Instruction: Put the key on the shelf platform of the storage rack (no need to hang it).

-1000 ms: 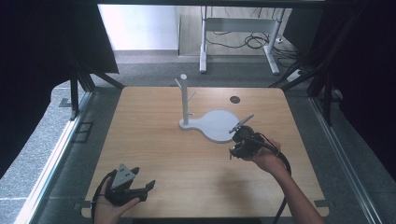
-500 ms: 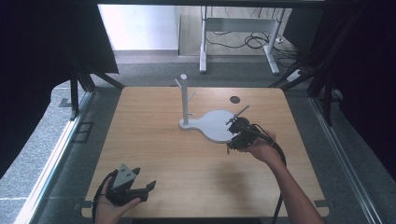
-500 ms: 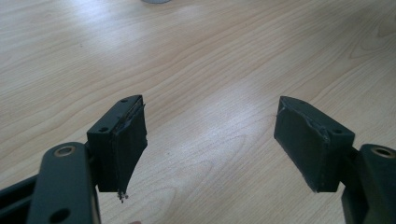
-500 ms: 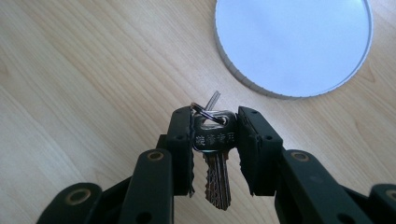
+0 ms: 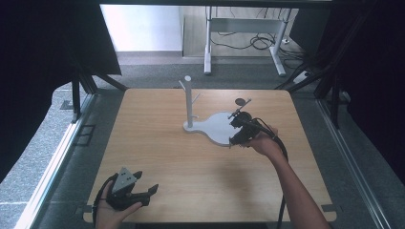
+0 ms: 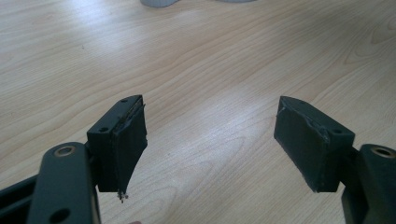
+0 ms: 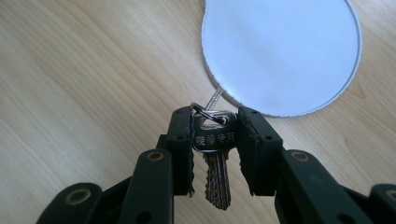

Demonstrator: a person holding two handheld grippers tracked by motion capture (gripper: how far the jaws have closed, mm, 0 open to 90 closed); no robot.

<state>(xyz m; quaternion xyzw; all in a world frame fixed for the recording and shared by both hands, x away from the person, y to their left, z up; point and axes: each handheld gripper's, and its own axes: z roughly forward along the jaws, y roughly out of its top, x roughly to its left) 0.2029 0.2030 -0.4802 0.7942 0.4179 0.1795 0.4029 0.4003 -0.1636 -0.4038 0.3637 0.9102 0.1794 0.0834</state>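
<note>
Keys (image 7: 215, 154) are hanging pinched by the head in the right gripper (image 7: 215, 140) at the stand (image 5: 217, 128) base, probably for hooking; left gripper (image 6: 210, 140) is idling, fingers wide, over the counter (image 5: 191, 167).

A silver key (image 7: 215, 154) with stamped characters on its flat head hangs blade-down, toward the camera in the right gripper view, clamped by its head between the two black jaws of the right gripper (image 7: 215, 140). A thin metal ring (image 7: 208, 109) threads the hole at the top of its head and juts out beyond the jaws toward the white stand base (image 7: 280, 51). From the high view, that white base (image 5: 217, 129) lies flat on the wooden table (image 5: 157, 143), with a slim white pegged post (image 5: 189, 102) rising upright from its narrow end.
</note>
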